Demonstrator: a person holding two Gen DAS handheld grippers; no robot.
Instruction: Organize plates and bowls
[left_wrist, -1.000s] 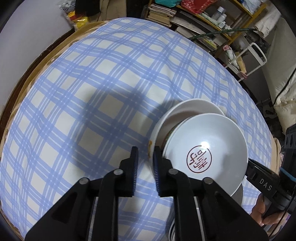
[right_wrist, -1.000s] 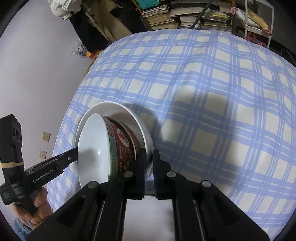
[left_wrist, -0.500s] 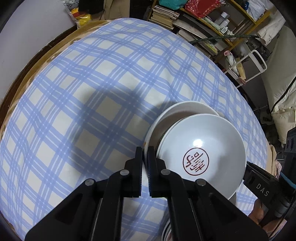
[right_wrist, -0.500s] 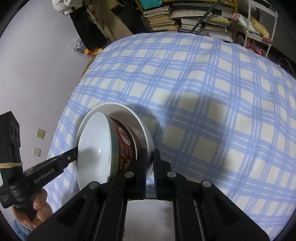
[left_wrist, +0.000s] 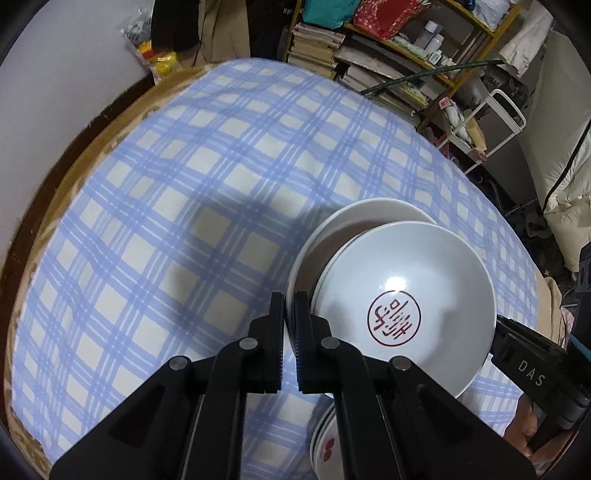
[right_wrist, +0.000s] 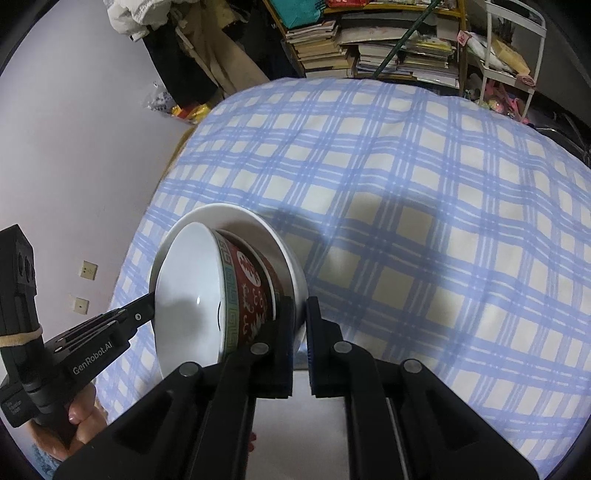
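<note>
Evidently both tongs, left tongs (left_wrist: 290, 314) and right tongs (right_wrist: 300, 321), pinch the plate (left_wrist: 354, 218) rim, nearly closed; the bowl (left_wrist: 406, 302) seems loose, glazed, slippery, breakable.

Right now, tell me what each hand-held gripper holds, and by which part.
Both clamp the white plate by opposite rim edges: left hand-held gripper, right hand-held gripper. The red-patterned bowl rides on it.
</note>
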